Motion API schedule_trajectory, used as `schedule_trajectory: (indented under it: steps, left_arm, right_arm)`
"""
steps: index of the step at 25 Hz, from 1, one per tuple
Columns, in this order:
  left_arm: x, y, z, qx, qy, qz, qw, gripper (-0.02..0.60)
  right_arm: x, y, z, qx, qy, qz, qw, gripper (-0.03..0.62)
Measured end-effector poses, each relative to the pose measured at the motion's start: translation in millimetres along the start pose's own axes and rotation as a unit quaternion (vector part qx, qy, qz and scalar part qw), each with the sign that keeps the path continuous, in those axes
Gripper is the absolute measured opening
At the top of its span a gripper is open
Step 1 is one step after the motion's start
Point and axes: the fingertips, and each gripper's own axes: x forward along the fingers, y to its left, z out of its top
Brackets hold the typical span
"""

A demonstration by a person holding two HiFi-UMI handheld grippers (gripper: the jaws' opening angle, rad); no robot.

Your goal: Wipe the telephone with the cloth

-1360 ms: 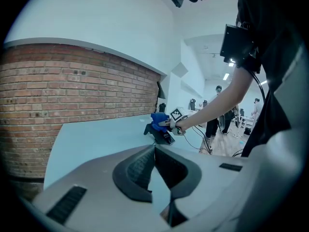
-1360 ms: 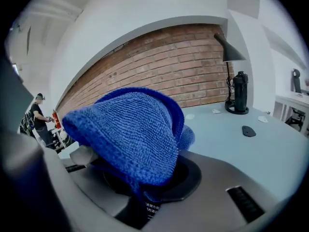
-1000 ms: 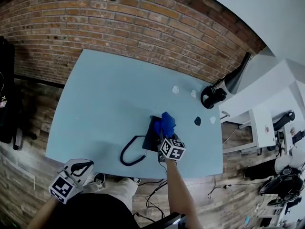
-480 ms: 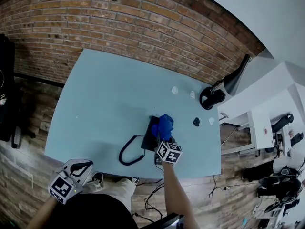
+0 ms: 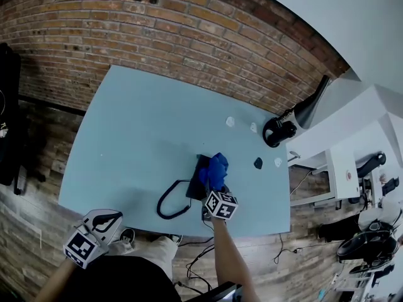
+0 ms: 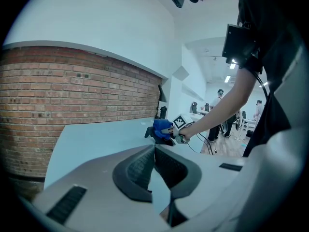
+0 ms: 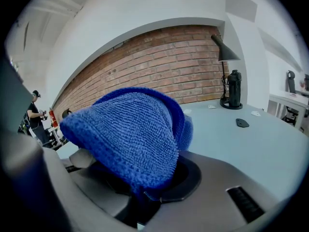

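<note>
Clamping the blue cloth, the right gripper holds it on the black telephone near the table's front edge; the left gripper hangs off the table, jaws together, empty.

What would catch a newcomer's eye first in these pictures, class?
The bright blue cloth, pinched in the fingers of the right gripper, sits over the black telephone near the front edge of the pale blue table. The left gripper is shut and empty, held off the table by its front-left corner. A red brick wall runs behind.
</note>
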Motion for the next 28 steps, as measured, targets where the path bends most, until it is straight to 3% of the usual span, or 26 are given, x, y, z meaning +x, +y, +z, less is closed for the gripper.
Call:
schedule_trajectory:
  steps: [19, 28]
  left_arm:
    - [0.6, 3.0, 1.9, -0.003, -0.002, -0.014, 0.9999, 0.013]
    - [1.9, 9.2, 13.7, -0.002, -0.027, -0.019, 0.9995, 0.012]
  right_arm:
    - [-19.7, 5.5, -33.9, 0.045, 0.013, -0.023, 0.999, 0.092]
    - [-30.7, 11.2, -64.6, 0.056, 0.049, -0.036, 0.997, 0.093]
